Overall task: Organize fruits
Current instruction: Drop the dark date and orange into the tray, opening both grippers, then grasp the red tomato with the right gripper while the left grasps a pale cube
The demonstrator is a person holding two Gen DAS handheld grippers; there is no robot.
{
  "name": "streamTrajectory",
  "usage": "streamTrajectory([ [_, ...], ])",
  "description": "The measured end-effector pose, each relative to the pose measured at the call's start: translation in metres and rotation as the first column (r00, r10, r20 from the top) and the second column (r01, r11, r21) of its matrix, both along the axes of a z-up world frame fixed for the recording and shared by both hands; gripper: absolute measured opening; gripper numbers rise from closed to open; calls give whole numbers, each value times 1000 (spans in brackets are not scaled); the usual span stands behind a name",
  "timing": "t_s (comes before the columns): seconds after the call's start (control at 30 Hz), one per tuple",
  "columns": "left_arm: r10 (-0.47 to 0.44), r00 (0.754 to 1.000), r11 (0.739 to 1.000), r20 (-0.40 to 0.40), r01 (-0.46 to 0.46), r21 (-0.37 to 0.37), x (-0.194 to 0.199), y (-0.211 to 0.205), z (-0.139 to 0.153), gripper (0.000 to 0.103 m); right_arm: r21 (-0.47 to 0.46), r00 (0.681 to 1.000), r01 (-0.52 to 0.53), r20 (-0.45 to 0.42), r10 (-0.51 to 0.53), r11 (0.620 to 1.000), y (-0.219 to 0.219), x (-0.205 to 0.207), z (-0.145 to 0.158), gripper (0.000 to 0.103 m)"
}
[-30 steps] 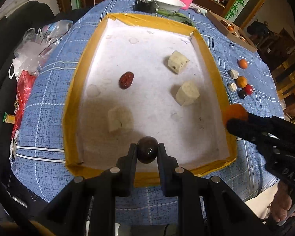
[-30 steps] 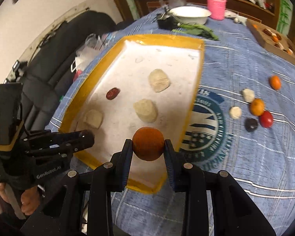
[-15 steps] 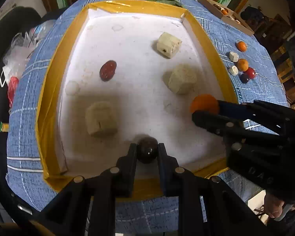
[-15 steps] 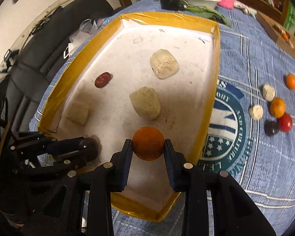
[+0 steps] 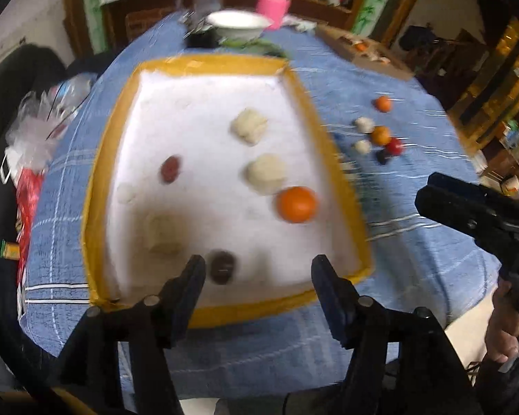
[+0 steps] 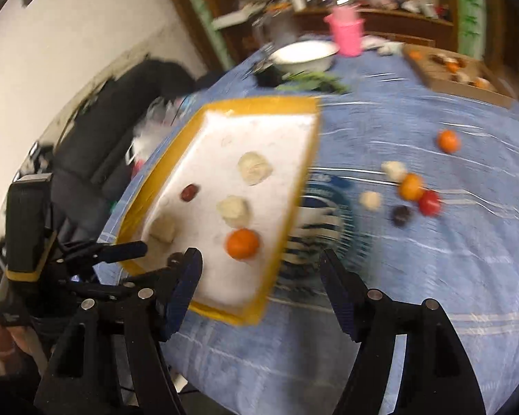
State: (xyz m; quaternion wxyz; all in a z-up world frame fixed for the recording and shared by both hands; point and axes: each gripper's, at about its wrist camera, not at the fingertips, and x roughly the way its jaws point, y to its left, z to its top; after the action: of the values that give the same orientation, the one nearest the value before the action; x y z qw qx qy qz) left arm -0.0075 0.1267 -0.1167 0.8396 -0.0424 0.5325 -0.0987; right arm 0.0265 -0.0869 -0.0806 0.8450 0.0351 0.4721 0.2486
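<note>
Lying apart from fingers (image 6: pixel 190 269), orange fruit (image 6: pixel 242 243)

Both grippers are hanging pointed steeply down with jaws that have just been opening, nothing between them now. The left gripper (image 5: pixel 256 269) is gaping wide; the right gripper (image 6: pixel 261 264) is too.
</note>
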Motion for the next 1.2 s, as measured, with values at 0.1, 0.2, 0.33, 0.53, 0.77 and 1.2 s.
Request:
streamTrajectory([
  [0.1, -59, 997, 998, 41, 59, -8, -9, -25, 12, 72, 11, 992, 123, 25, -123, 992, -37, -14, -2, 70],
  [0.2, -89, 994, 996, 60, 88, 5, -15, -50, 21, 73, 59, 976, 216, 13, -217, 975, -71, -21, -10, 70],
  [0.33, -108, 992, 994, 61, 108, 9, -17, -78, 27, 73, 79, 963, 268, 12, -270, 960, -102, -32, -12, 70],
  [0.53, -150, 988, 988, 26, 149, 36, 1, -116, 25, 73, 71, 963, 269, -13, -269, 960, -133, -34, -9, 70],
  [0.77, -147, 989, 988, -31, 148, 43, 42, -140, 12, 73, 33, 972, 233, -47, -231, 972, -140, -6, -27, 65],
  [1.2, -121, 988, 991, -96, 126, 43, 118, -146, -15, 72, 32, 979, 167, -120, -162, 985, -129, 104, -67, 41],
])
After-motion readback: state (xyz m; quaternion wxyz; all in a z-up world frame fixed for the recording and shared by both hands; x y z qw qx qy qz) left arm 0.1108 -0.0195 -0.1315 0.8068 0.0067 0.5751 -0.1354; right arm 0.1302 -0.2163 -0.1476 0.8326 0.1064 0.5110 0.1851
